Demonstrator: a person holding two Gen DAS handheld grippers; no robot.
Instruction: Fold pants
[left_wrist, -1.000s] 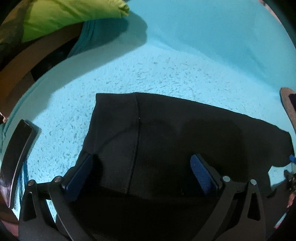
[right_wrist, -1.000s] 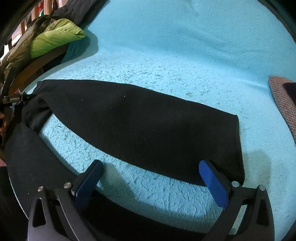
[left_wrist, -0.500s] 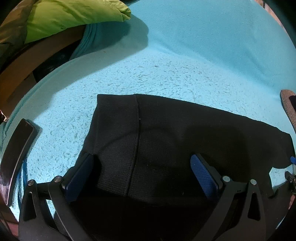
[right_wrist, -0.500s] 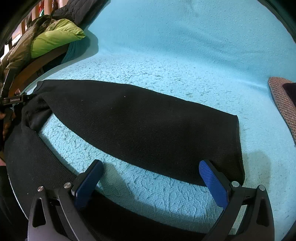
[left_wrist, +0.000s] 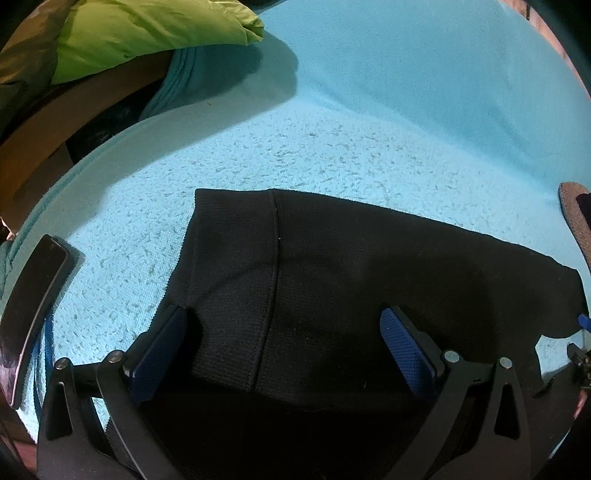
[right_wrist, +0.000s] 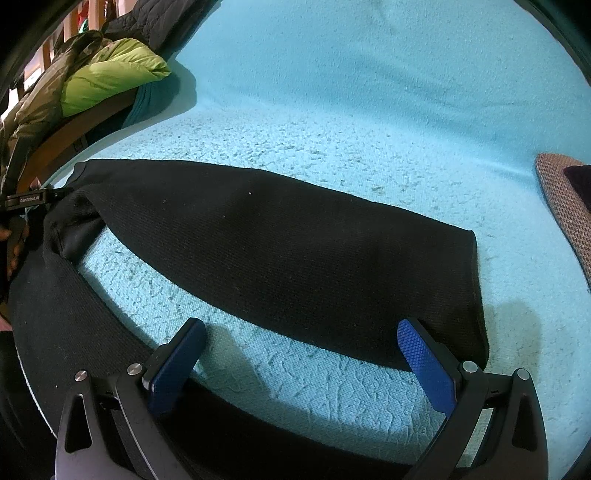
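Black pants (left_wrist: 351, 280) lie spread on a turquoise blanket (left_wrist: 332, 147). In the left wrist view my left gripper (left_wrist: 284, 343) is open and hovers over the waistband end, its blue pads on either side of a vertical seam. In the right wrist view one leg (right_wrist: 277, 251) stretches from the waist at left to its hem at right, and the other leg (right_wrist: 74, 332) runs along the bottom left. My right gripper (right_wrist: 301, 354) is open over the bare blanket between the legs, with its right pad (right_wrist: 424, 358) near the far leg's hem.
A dark phone (left_wrist: 33, 306) lies on the blanket's left edge. A lime-green jacket (left_wrist: 140, 33) hangs over a wooden chair at the upper left. A brown woven cushion (right_wrist: 565, 206) sits at the right edge. The left gripper shows at the far left of the right wrist view (right_wrist: 29, 199).
The left gripper has drawn back slightly, so the waistband sits a little farther up in its view. The right gripper has barely moved.
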